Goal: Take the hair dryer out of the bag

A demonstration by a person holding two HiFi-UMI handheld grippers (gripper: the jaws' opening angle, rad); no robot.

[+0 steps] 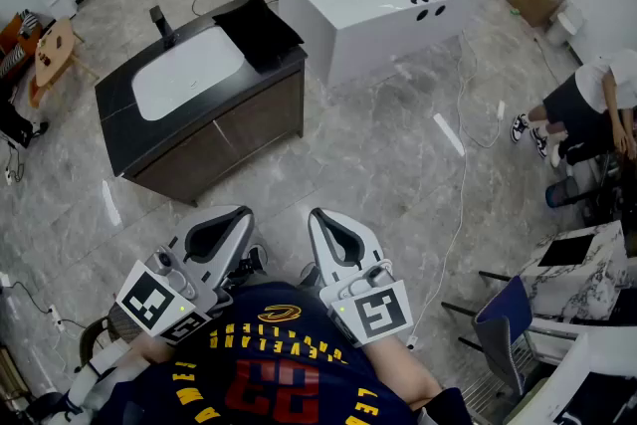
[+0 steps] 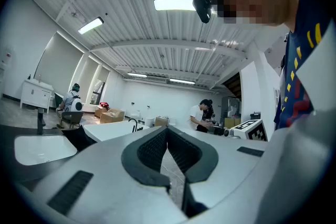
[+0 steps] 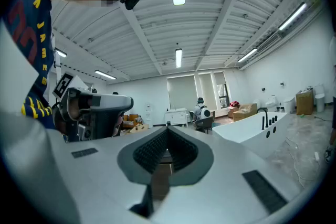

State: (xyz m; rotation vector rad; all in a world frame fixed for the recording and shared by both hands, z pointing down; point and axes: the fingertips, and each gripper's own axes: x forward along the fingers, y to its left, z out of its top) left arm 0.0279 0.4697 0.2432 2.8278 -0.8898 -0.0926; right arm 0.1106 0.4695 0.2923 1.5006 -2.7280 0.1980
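Close against the person's jersey [image 1: 269, 363], at the lower edge of the head view, the left hand-held gripper [image 1: 237, 214] and the right hand-held gripper [image 1: 318, 216] are being held side by side and level, with each marker cube [image 1: 149, 299] being turned up toward the camera. Both pairs of jaws are being held fully together, the ribbed pads meeting at the tips in each gripper view, and nothing is being gripped by either.

Well apart from both, across the marbled floor [image 1: 378, 164], a black bag [image 1: 257, 30] is being carried by the dark surface [image 1: 119, 119] of a vanity cabinet, at the end nearest the white bathtub [image 1: 368, 0]. The bag is lying just beside the white basin [image 1: 184, 75]. The hair dryer is not being shown by any view; whether it is lying inside the bag cannot be told.

A black tap [image 1: 161, 23] is standing at the basin's far rim. A thin cable [image 1: 460, 184] is being trailed over the floor at the right of the head view.
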